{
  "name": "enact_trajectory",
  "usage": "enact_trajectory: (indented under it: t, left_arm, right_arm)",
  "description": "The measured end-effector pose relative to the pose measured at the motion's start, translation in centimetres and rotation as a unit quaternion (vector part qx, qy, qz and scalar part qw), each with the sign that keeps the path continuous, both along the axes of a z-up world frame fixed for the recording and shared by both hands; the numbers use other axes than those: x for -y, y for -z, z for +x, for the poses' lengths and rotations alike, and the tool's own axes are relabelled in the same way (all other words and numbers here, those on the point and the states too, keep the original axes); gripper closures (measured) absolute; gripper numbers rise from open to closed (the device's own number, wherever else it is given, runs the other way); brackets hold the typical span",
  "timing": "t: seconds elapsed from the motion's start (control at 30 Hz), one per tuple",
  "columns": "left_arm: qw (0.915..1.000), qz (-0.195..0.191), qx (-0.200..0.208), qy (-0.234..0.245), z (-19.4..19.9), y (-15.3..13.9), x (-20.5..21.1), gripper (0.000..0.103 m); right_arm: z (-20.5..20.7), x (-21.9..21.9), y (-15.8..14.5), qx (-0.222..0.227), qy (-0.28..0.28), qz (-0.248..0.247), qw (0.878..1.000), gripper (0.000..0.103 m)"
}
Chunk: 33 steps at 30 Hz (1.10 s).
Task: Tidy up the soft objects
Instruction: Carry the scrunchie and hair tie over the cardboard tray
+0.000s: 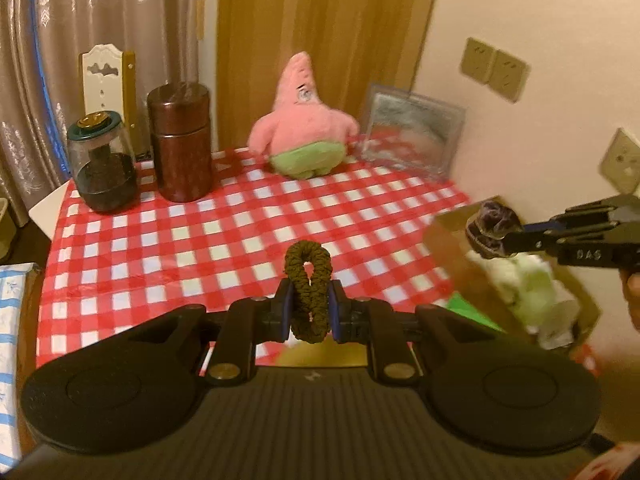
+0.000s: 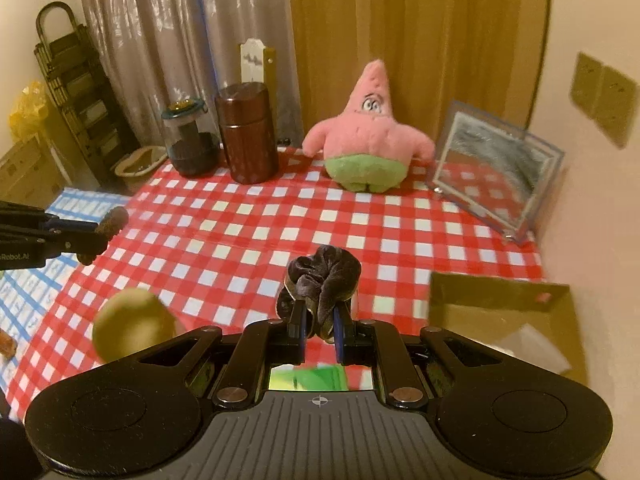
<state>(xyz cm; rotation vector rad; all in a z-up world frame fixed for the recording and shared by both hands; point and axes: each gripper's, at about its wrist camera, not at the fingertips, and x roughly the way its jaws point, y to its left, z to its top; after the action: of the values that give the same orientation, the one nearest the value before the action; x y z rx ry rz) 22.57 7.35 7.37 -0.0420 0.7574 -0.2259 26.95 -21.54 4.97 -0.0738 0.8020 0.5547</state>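
My left gripper (image 1: 310, 300) is shut on an olive-brown hair tie (image 1: 309, 264), held above the red checked tablecloth (image 1: 224, 236). My right gripper (image 2: 320, 316) is shut on a dark velvet scrunchie (image 2: 326, 270); in the left wrist view it (image 1: 494, 236) hangs over an open cardboard box (image 1: 452, 248) at the table's right, which holds pale green and white soft things (image 1: 528, 280). The box also shows in the right wrist view (image 2: 500, 296). A pink star plush (image 2: 370, 136) with green shorts sits at the table's back.
A brown canister (image 1: 180, 140) and a glass jar with dark contents (image 1: 102, 168) stand at the back left. A mirror frame (image 2: 496, 168) leans at the back right by the wall. A yellow-green ball (image 2: 132, 324) lies near the left front. A blue-white cloth (image 2: 44, 280) lies left.
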Motion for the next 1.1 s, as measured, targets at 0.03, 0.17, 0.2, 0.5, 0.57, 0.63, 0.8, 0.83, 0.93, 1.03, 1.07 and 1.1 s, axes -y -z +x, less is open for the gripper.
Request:
enact_trajectory:
  t: [0.03, 0.17, 0.2, 0.5, 0.57, 0.63, 0.8, 0.83, 0.93, 1.03, 1.07, 1.1]
  left_arm:
    - [1.0, -0.001, 0.002, 0.001, -0.7, -0.3, 0.6, 0.087]
    - [0.9999, -0.011, 0.007, 0.009, -3.5, -1.0, 2.7, 0.087]
    - [0.9998, -0.014, 0.008, 0.011, -4.2, -1.1, 3.3, 0.087]
    - [0.9993, -0.03, 0.007, 0.023, -9.1, -0.6, 8.1, 0.087]
    - [0.9992, -0.034, 0.006, 0.023, -9.9, -0.5, 9.0, 0.087]
    - [0.9988, -0.04, 0.005, 0.026, -10.6, -0.5, 9.7, 0.087]
    - [0.9983, -0.052, 0.002, 0.027, -12.1, -0.3, 11.5, 0.087]
    - [0.9981, -0.054, 0.001, 0.03, -12.5, -0.3, 11.9, 0.087]
    - [0.998, -0.052, 0.001, 0.034, -13.1, -0.2, 13.2, 0.087]
    - [0.9978, -0.054, -0.001, 0.039, -13.6, -0.2, 14.3, 0.087]
    - [0.9977, -0.055, 0.0, 0.04, -13.7, -0.2, 14.6, 0.087]
    - [0.9976, -0.055, 0.0, 0.042, -13.8, -0.1, 15.0, 0.087]
  right_arm:
    - [-0.8, 0.4, -0.2, 0.001, 0.004, 0.001, 1.0, 0.09]
    - [-3.8, 2.3, -0.7, -0.002, 0.02, 0.012, 1.0, 0.09]
    - [-4.6, 2.7, -0.7, -0.002, 0.025, 0.014, 1.0, 0.09]
    - [-10.0, 6.0, -1.2, 0.0, 0.053, 0.019, 0.998, 0.09]
    - [-10.8, 6.6, -1.4, 0.002, 0.061, 0.023, 0.998, 0.09]
    - [-11.5, 7.4, -1.6, 0.004, 0.07, 0.03, 0.997, 0.09]
    - [-13.3, 8.9, -1.9, 0.011, 0.085, 0.034, 0.996, 0.09]
    - [-13.7, 9.1, -2.0, 0.013, 0.087, 0.033, 0.996, 0.09]
    - [-14.5, 10.1, -1.9, 0.014, 0.097, 0.033, 0.995, 0.09]
    - [-15.2, 11.2, -1.8, 0.014, 0.108, 0.034, 0.993, 0.09]
    - [-15.4, 11.6, -1.8, 0.014, 0.112, 0.034, 0.993, 0.09]
    - [-15.6, 11.9, -1.8, 0.014, 0.116, 0.033, 0.993, 0.09]
